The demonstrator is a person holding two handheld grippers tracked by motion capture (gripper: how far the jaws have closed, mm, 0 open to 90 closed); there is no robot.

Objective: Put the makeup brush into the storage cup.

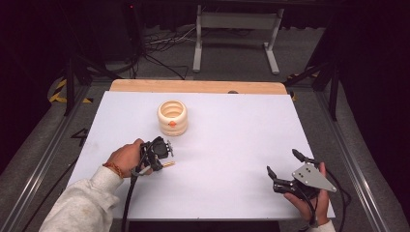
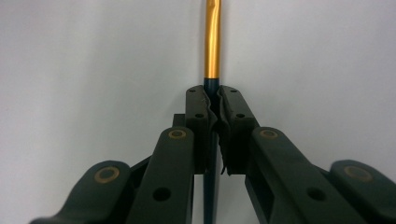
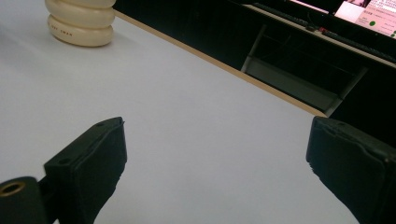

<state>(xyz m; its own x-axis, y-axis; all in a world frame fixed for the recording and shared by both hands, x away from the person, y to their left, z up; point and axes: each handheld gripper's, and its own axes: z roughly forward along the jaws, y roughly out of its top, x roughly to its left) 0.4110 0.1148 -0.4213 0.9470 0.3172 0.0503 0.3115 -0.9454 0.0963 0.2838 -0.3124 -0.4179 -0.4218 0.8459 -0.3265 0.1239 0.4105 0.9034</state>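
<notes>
The left gripper (image 1: 167,153) stood at about eight o'clock on the white table (image 1: 232,145), its jaws clamped flat on a slender pen (image 2: 212,51). In the left gripper view the pads pinched the dark blue section, while the gold section ran onward past the tips toward twelve o'clock of that picture. In the high view a short gold end (image 1: 168,164) showed just beside the gripper, low over the board; whether it touched the surface could not be determined at that size. The right gripper (image 1: 283,169) rested at five o'clock, jaws spread wide with nothing between them. A cream ribbed holder (image 1: 172,117) stood upright at eleven o'clock, well apart from both tools. In judgement, the pen was light, rigid and smooth-skinned, liable to swivel or slide in a pinch taken near one end. A hold nearer mid-length, square across the barrel, would serve better for upending it into the holder.
</notes>
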